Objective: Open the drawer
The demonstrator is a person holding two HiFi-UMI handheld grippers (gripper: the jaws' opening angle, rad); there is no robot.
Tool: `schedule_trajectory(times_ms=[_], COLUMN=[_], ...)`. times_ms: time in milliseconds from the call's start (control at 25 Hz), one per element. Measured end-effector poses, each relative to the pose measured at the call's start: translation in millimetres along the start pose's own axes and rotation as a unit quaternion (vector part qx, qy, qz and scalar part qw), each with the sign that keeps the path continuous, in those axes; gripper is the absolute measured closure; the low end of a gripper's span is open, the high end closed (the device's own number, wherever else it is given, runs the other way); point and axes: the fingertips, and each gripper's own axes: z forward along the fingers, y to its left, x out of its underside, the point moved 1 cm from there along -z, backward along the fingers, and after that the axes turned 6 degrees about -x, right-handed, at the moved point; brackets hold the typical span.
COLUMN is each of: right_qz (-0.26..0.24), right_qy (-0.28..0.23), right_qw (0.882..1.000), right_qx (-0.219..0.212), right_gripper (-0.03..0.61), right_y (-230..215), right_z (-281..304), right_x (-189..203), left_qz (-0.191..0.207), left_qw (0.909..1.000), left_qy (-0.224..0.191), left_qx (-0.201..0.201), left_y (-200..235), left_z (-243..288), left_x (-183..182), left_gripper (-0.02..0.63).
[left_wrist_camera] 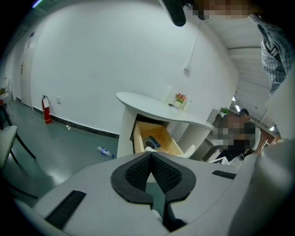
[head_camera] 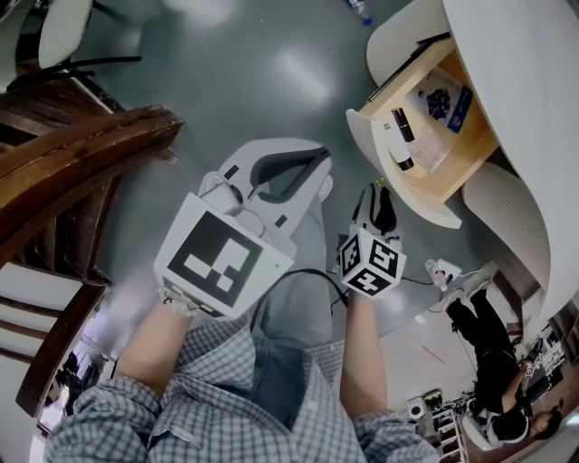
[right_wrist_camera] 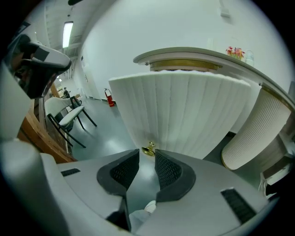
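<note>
The drawer (head_camera: 452, 155) of the white curved desk (head_camera: 534, 81) stands pulled out, its wooden inside showing several small items; the left gripper view also shows the drawer (left_wrist_camera: 161, 139) open, farther off. A small gold knob (right_wrist_camera: 148, 149) sits on the fluted white drawer front (right_wrist_camera: 184, 110). My right gripper (right_wrist_camera: 146, 159) is open by a narrow gap, its tips just short of the knob and not clamped on it. From the head view the right gripper (head_camera: 377, 194) points at that front. My left gripper (left_wrist_camera: 150, 156) is shut on nothing and hangs over the floor (head_camera: 318, 172).
Dark wooden furniture (head_camera: 72, 163) and a chair (head_camera: 63, 27) are on the left. A water bottle (left_wrist_camera: 105, 151) lies on the green floor, a fire extinguisher (left_wrist_camera: 46, 109) stands by the wall. A fluted white panel (head_camera: 507, 217) flanks the drawer. A person (head_camera: 493, 362) is at the lower right.
</note>
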Motion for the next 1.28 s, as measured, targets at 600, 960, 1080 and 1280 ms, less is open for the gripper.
schedule_trajectory(times_ms=[600, 960, 1080, 1280], right_qz=[-0.022, -0.015, -0.018, -0.024], right_qy=[-0.024, -0.102, -0.122, -0.15], right_qw=[0.999, 0.995, 0.992, 0.988], right_qx=[-0.03, -0.017, -0.007, 0.006], right_gripper=[0.565, 0.568, 0.568, 0.569], right_y=[32, 30, 29, 29], right_z=[-85, -149, -168, -194], right_x=[-58, -140, -163, -189], left_qz=[0.055, 0.084, 0.089, 0.111], left_qw=[0.9971, 0.9936, 0.9923, 0.9895], left_qy=[-0.023, -0.037, -0.04, -0.043], left_qx=[0.048, 0.065, 0.077, 0.082], left_y=[-35, -47, -51, -57], left_z=[-29, -58, -67, -82], left_x=[-63, -108, -123, -147], left_gripper=[0.611, 0.611, 0.611, 0.611])
